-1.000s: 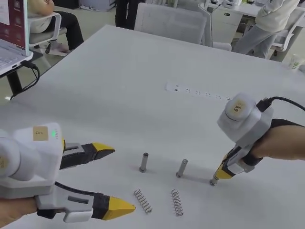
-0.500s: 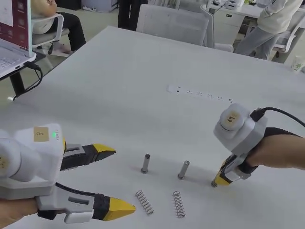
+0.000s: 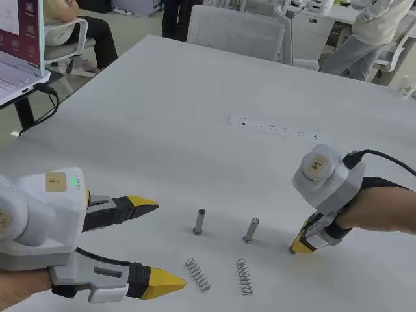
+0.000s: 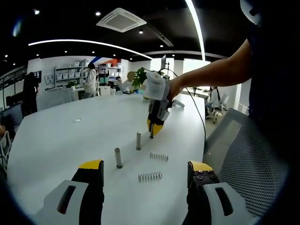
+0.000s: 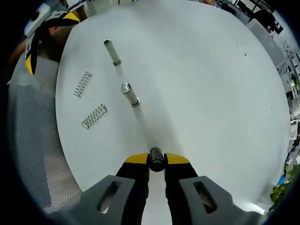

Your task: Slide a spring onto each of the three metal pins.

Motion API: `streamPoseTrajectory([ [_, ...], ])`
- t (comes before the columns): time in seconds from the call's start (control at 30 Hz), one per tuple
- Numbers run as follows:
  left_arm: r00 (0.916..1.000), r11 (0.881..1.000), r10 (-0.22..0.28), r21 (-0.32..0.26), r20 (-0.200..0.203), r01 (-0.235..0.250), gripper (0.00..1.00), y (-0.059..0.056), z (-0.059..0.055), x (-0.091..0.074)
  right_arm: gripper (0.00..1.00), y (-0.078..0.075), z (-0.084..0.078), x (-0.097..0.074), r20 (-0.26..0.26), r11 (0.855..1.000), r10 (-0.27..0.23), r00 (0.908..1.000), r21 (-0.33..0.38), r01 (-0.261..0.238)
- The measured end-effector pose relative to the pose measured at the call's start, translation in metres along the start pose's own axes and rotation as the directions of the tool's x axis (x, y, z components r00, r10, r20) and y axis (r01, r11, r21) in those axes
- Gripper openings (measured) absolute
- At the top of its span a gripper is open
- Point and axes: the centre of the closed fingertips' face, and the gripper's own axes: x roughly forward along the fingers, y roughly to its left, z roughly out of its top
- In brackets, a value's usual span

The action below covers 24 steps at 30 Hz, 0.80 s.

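Observation:
Two bare metal pins stand upright on the white table (image 3: 169, 117), one on the left (image 3: 199, 221) and one in the middle (image 3: 250, 229). In front of them lie two loose springs, a left one (image 3: 195, 273) and a right one (image 3: 244, 276). My right gripper (image 3: 302, 246) points down to the right of the middle pin, shut on a third spring (image 5: 156, 159) that stands on end between its yellow tips. The pin under it is hidden. My left gripper (image 3: 153, 244) hovers open at the bottom left, nothing between its jaws. In its own view (image 4: 146, 167) both pins and springs lie ahead.
A white power strip (image 3: 273, 127) lies further back on the table. A laptop (image 3: 19, 45) with a cable sits at the far left edge. Office chairs (image 3: 234, 29) and seated or standing people are beyond the far edge. The table's near edge is close behind the springs.
My right gripper has come down a little with the spring, and the third pin's base that showed beside its tips is now covered. The left gripper has stayed put.

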Motion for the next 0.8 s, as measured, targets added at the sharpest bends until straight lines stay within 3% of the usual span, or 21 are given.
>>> streamPoseTrajectory([
  [0.43, 1.0, 1.0, -0.006, 0.001, -0.002, 0.006, 0.69, 0.001, 0.001, 0.001, 0.17, -0.005, -0.005, -0.009, 0.032, 0.999, -0.027, 0.9991, 0.025, 0.026],
  [0.8, 0.9999, 1.0, -0.014, 0.005, -0.003, 0.014, 0.69, -0.001, 0.001, 0.0, 0.19, 0.003, -0.012, -0.021, 0.085, 0.996, -0.048, 0.9952, 0.073, 0.042],
])
